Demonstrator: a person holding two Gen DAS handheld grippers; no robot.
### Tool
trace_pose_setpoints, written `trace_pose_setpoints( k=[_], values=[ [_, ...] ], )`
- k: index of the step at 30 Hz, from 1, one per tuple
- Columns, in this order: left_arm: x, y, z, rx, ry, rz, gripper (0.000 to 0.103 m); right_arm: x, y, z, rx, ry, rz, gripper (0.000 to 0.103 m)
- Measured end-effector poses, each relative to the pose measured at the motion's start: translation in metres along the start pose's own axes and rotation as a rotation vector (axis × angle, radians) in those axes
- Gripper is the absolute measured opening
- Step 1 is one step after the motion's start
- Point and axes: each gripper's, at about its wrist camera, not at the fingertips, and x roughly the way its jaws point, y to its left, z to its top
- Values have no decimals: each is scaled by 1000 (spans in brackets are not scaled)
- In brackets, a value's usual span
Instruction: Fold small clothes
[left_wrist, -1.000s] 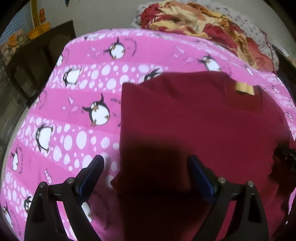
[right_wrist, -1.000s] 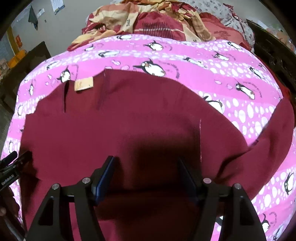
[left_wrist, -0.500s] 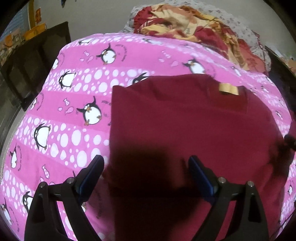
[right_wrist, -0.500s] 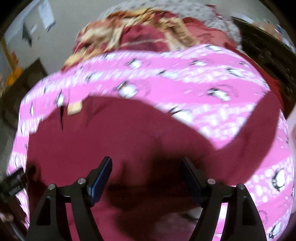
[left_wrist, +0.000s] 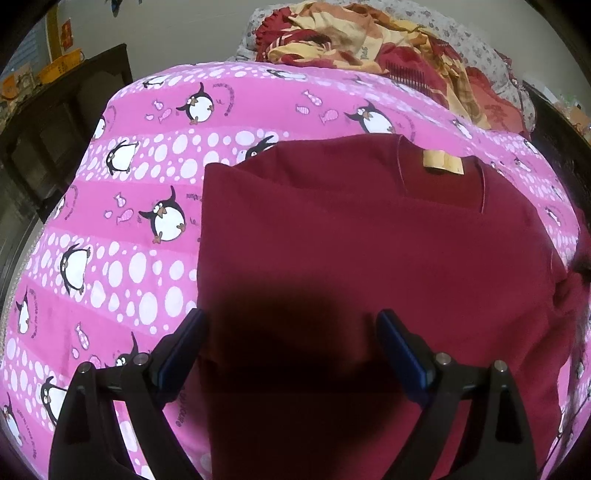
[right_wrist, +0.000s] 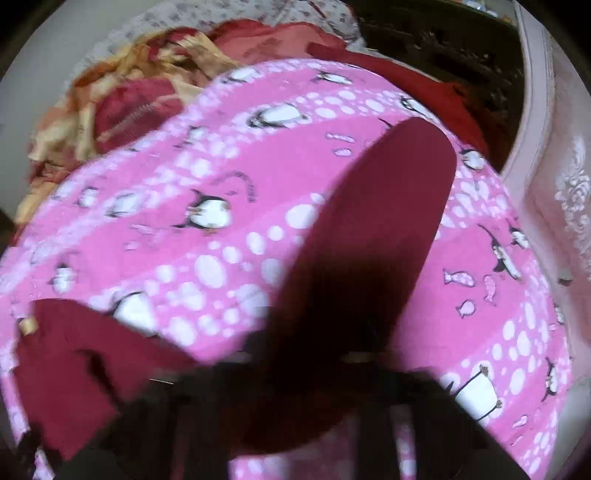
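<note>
On the pink penguin bedspread (left_wrist: 122, 206) the maroon shirt (left_wrist: 351, 240) lies flat with its sleeve (right_wrist: 388, 206) stretched away from the body — the left gripper (left_wrist: 291, 347) hangs wide apart, the blurred right gripper (right_wrist: 314, 369) has just snapped together, apparently on that sleeve — a thin pinch could slip and skew the fold.

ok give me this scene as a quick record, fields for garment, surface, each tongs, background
garment: maroon shirt, neck label up, left side folded in, one sleeve stretched out
surface: pink penguin sheet
left tongs: open, over the shirt's lower part
right tongs: blurred, just closed, by the sleeve; whether it grips the cloth is unclear
background: heap of red and yellow cloth
</note>
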Motion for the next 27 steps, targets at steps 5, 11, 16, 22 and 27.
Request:
trace_pose_setpoints(
  k=[5, 11, 16, 22, 27],
  values=[
    [1, -1, -1, -10, 1, -9, 91, -45, -33, -43, 29, -35, 23, 10],
    [1, -3, -3, 13, 1, -3, 91, -57, -91, -89, 161, 19, 48, 32],
    [-3, -4, -3, 3, -3, -8, 91, -83, -134, -78, 272, -97, -43, 68],
    [-2, -7, -5, 13, 2, 4, 91, -85, -186, -74, 436, -126, -82, 69],
    [-1, -12, -3, 21, 3, 7, 91, -69, -213, -80, 528, -91, -52, 70]
  ],
)
